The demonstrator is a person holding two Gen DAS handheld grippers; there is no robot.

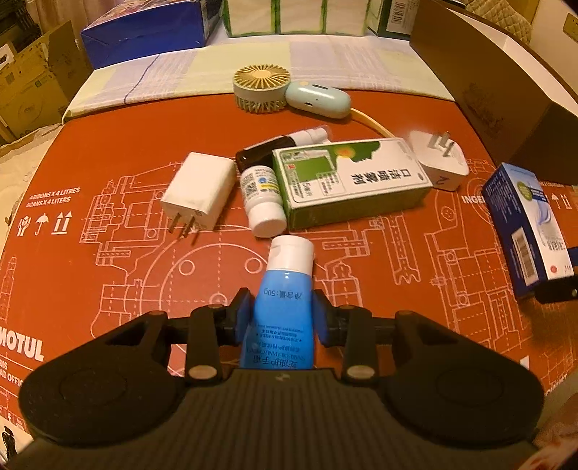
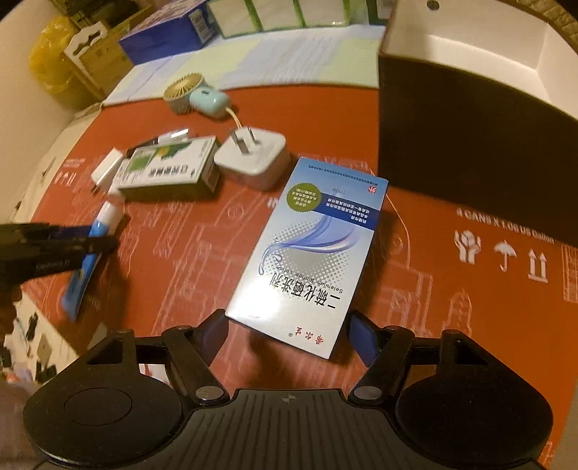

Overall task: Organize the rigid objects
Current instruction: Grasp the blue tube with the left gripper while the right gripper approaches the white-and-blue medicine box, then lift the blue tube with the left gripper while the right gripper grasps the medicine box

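We're gripping the blue tube (image 1: 285, 311) in the left claw (image 1: 282, 312), pads clenched on its body, white cap pointing away from us toward the small white bottle (image 1: 262, 202). Over on the right, the right claw (image 2: 296, 336) is sitting with its jaws either side of the near end of the blue and white box (image 2: 310, 253); the left pad looks to be at the box's corner, the right one is standing just clear of it, so we're not calling that a grip.

The left camera is showing us the whole pile: a white charger (image 1: 198, 191) lying prongs toward us, the bottle touching the green box (image 1: 346, 180), a dark bottle (image 1: 260, 152) behind, a second white plug (image 1: 439, 159), and a little fan (image 1: 261, 88) beside a mint case (image 1: 318, 99). The right camera is giving us the box's printed face and the left claw from the side, holding the tube tilted.

Everything's lying on a red cardboard sheet (image 1: 108, 274) with white line drawings. Cardboard boxes and a blue carton (image 1: 144, 29) are standing behind.
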